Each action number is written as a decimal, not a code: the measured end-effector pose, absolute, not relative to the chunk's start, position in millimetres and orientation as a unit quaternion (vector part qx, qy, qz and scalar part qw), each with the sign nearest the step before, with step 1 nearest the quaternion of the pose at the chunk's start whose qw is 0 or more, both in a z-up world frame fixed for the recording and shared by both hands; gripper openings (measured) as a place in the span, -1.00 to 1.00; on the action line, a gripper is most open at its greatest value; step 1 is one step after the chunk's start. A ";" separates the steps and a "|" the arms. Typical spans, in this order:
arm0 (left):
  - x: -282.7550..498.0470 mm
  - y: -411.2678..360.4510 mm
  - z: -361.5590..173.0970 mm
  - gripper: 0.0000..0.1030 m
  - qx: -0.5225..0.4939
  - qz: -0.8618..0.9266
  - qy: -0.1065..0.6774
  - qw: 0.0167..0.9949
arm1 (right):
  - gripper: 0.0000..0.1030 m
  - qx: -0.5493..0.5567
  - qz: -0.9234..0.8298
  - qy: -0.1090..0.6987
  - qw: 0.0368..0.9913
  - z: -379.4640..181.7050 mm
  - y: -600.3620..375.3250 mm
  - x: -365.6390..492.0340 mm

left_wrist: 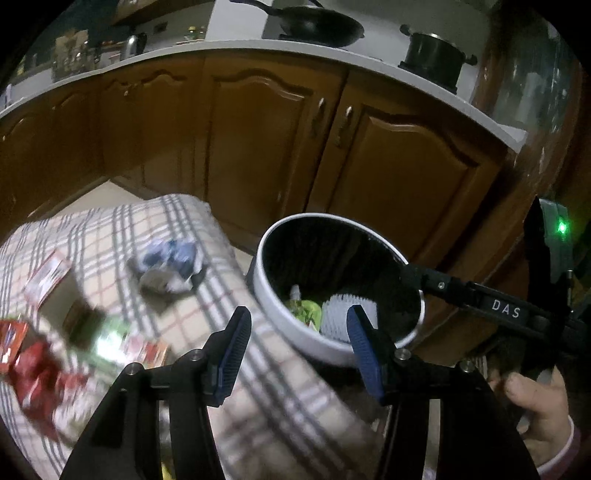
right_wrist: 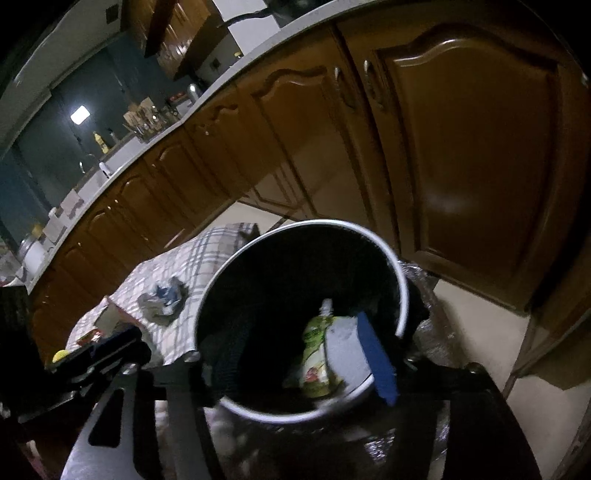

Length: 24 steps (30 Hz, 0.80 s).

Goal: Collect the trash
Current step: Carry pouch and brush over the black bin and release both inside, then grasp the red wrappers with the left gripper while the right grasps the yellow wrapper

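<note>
A round bin with a white rim (left_wrist: 266, 236) stands beside a table under a checked cloth (left_wrist: 110, 229). A green pouch (right_wrist: 314, 354) and a white piece (right_wrist: 341, 341) lie inside the bin. My right gripper (right_wrist: 303, 358) hangs over the bin's mouth, open, nothing between its pads. One of its fingers (left_wrist: 443, 286) reaches across the rim in the left wrist view. My left gripper (left_wrist: 301, 350) is open and empty, at the table edge next to the bin. A crumpled blue and white wrapper (left_wrist: 170, 266) lies on the cloth, with blurred red wrappers (left_wrist: 33, 373) at the left.
Brown cabinet doors (left_wrist: 258, 147) run close behind the bin and table. A wok (left_wrist: 317, 26) and a pot (left_wrist: 432, 55) sit on the worktop above. A red and white carton (left_wrist: 48, 277) lies on the cloth. A hand (left_wrist: 535, 410) holds the right gripper.
</note>
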<state>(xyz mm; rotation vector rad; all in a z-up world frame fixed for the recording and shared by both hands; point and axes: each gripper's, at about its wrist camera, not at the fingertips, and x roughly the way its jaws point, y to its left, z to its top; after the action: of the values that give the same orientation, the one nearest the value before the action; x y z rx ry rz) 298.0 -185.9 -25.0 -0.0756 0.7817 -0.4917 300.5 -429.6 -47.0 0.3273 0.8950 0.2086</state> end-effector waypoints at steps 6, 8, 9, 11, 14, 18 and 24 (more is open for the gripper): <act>262.2 -148.1 -24.9 0.04 -0.060 -0.225 0.374 0.898 | 0.56 0.169 0.120 0.425 0.881 -46.1 -409.9 273.2; 250.2 -134.3 -24.9 0.04 -0.066 -0.219 0.373 0.899 | 0.59 0.170 0.128 0.425 0.880 -46.9 -401.1 262.9; 245.1 -127.5 -24.4 0.04 -0.069 -0.216 0.373 0.900 | 0.63 0.171 0.131 0.426 0.879 -47.7 -397.0 258.3; 236.0 -116.0 -24.2 0.04 -0.076 -0.211 0.374 0.900 | 0.67 0.175 0.135 0.426 0.878 -49.9 -390.3 249.4; 218.8 -97.8 -24.2 0.04 -0.084 -0.201 0.372 0.902 | 0.69 0.174 0.137 0.428 0.876 -53.5 -379.4 240.7; 194.8 -70.2 -24.4 0.04 -0.092 -0.183 0.371 0.906 | 0.70 0.182 0.143 0.433 0.871 -59.1 -366.1 231.5; 170.5 -31.4 -24.3 0.06 -0.108 -0.153 0.369 0.910 | 0.81 0.195 0.157 0.427 0.869 -63.2 -341.0 213.5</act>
<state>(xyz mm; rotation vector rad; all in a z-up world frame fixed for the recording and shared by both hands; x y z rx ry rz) 170.5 -31.4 -24.3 -0.2235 0.7611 -0.3156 213.5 -341.0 -63.2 0.4071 0.8930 0.3292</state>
